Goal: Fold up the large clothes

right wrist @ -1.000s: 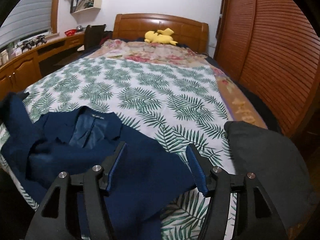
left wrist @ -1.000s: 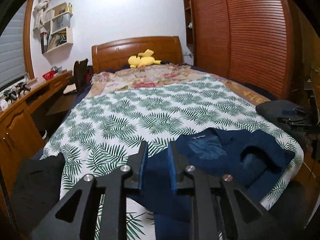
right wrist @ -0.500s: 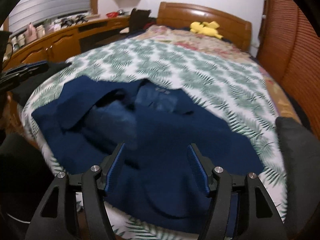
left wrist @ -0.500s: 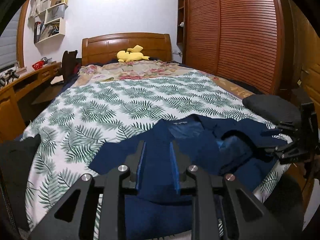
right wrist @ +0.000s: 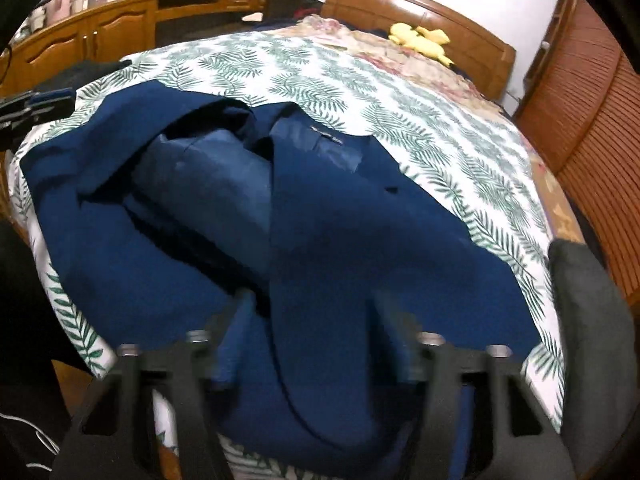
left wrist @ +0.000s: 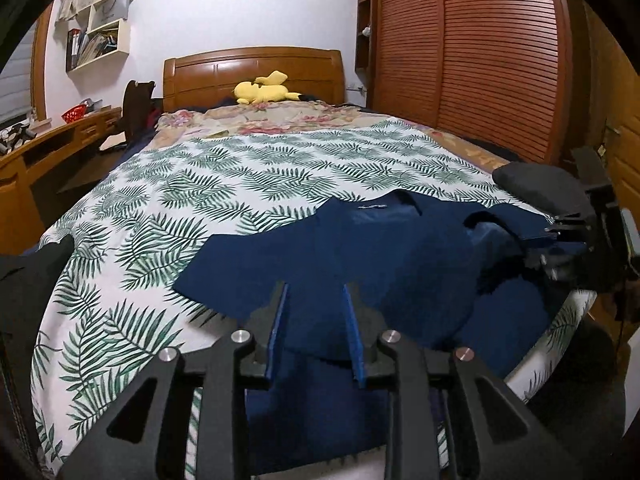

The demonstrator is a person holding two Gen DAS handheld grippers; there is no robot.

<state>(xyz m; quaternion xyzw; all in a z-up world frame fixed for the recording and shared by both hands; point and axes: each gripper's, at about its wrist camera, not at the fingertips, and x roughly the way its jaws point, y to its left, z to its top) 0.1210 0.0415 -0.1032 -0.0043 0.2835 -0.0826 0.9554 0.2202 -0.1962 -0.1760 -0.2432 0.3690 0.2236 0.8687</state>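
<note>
Jacket [left wrist: 384, 256]: navy blazer, lower centre to lower right of left wrist view, on foot end of bed; fills centre of right wrist view [right wrist: 320, 220].
Jacket lay: rumpled, not flat; front panels thrown open, lighter blue lining [right wrist: 216, 184] exposed left of centre in right view.
Collar: points toward headboard; small dark label [right wrist: 327, 136] at neck, text too small to read.
Lapel: long straight edge running from collar down toward bottom centre of right view; buttonhole slit visible on it.
Hem: drapes over near edge of bed, bottom of both views.
Flat panel: one smooth flap spread toward lower left in left view, sharp corner resting on bedspread.
Bedspread [left wrist: 208, 184]: white with green fern print, under jacket.
Left gripper [left wrist: 316, 332]: bottom centre of left view, blue pads narrowly apart, jaws opening; navy cloth seen in gap, pad contact cannot tell.
Right gripper [right wrist: 308, 344]: bottom centre of right view, motion-blurred, jaws closing; jacket cloth between fingers, pinch cannot tell. Also seen at right edge of left view [left wrist: 556, 248], at jacket's right side.
Grey cushion [right wrist: 588, 320]: lower right of right view, just beside jacket.
Yellow plush toy [left wrist: 266, 90]: upper centre, at wooden headboard [left wrist: 252, 68], well apart from jacket.
</note>
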